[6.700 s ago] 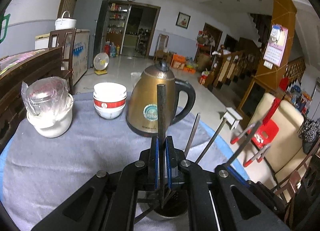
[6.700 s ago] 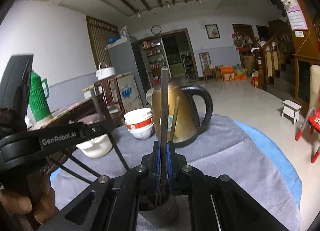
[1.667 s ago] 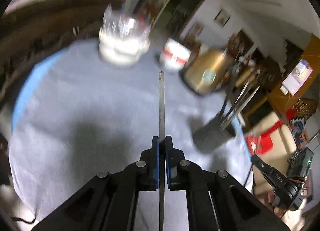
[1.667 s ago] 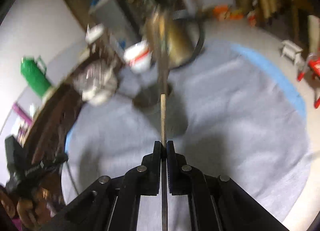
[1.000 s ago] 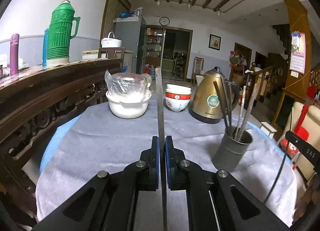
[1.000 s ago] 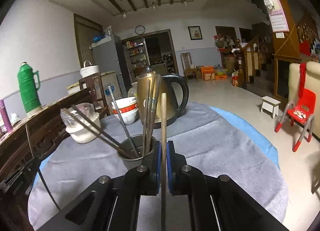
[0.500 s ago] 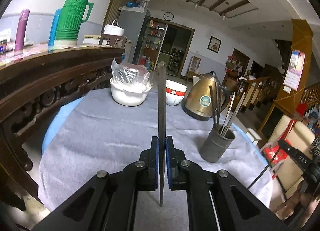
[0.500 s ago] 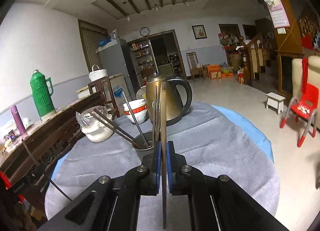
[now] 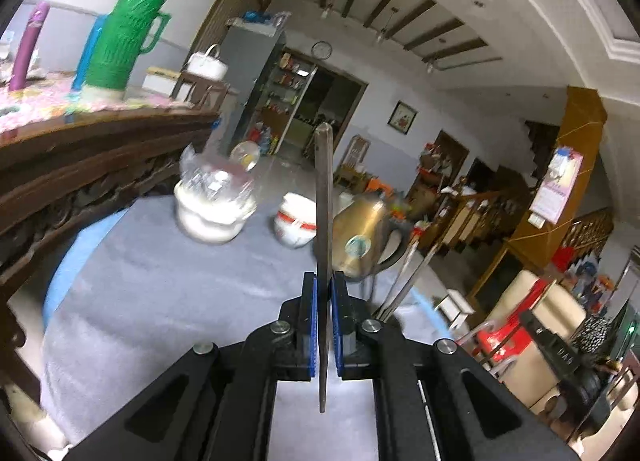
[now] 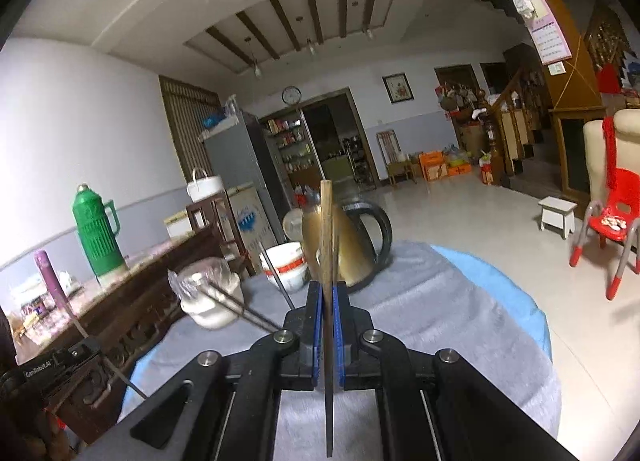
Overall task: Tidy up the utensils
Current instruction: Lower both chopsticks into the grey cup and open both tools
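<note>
Left wrist view first: we see our left tool with its blue pads pinching a thin, dark metal chopstick that stands upright between them. Just past the black arms, a few more slim metal sticks fan out to the right; whatever holds them is hidden. The round surface wears a soft grey cloth over a blue edge. Further off sit a white bowl under crinkled plastic, a red-banded bowl and a brassy kettle.

In the right wrist view, our right tool clamps a paler, wooden-looking chopstick, also upright. Only here do we see the left tool low at left, the pale tiled floor and a red plastic chair.
</note>
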`<state>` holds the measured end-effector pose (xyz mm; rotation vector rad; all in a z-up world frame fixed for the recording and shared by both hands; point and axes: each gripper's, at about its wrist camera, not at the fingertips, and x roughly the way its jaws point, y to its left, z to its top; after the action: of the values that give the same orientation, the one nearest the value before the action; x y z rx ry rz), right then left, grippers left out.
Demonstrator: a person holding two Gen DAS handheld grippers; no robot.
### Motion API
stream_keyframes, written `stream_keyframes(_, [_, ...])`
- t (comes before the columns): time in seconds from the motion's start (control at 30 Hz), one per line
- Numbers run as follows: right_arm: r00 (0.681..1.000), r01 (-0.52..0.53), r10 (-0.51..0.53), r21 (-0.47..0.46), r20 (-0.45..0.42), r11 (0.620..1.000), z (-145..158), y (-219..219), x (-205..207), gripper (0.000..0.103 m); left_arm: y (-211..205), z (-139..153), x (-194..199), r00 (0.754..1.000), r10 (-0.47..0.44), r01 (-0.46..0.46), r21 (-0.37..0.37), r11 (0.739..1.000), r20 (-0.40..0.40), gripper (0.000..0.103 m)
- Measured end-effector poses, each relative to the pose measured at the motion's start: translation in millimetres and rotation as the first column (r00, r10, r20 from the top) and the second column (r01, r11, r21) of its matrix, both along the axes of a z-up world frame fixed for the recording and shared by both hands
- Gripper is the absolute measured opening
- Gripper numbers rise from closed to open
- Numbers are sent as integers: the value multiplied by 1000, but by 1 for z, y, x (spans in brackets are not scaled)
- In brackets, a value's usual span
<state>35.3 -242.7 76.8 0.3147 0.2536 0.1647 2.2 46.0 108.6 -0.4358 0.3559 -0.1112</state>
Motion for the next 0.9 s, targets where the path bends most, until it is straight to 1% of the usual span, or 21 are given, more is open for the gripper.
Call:
stream_keyframes(0.17, [996, 7, -7, 2, 84, 1000, 26, 4, 13, 6, -22, 32, 19, 995, -21, 19, 24, 1000, 93, 7])
stream_keyframes(0.3, [991, 19, -19, -2, 131, 1000, 39, 10, 33, 6, -41, 46, 41, 991, -43, 38, 42, 998, 126, 7])
stream_keyframes(0.4, [990, 23, -23, 4, 142, 1000, 42, 13, 49, 6, -57, 50, 62, 989, -51, 40, 79, 996, 136, 7])
stream_keyframes(0.57, [991, 33, -30, -19, 133, 999, 38, 23, 82, 6, -77, 49, 97, 990, -68, 55, 102, 993, 123, 7])
stream_keyframes(0.7, [995, 31, -26, -44, 101, 999, 26, 26, 104, 6, -91, 37, 123, 993, -71, 60, 123, 991, 93, 7])
stream_keyframes(0.9, [998, 23, -20, -56, 51, 998, 9, 28, 130, 6, -100, 20, 145, 997, -52, 42, 146, 988, 59, 7])
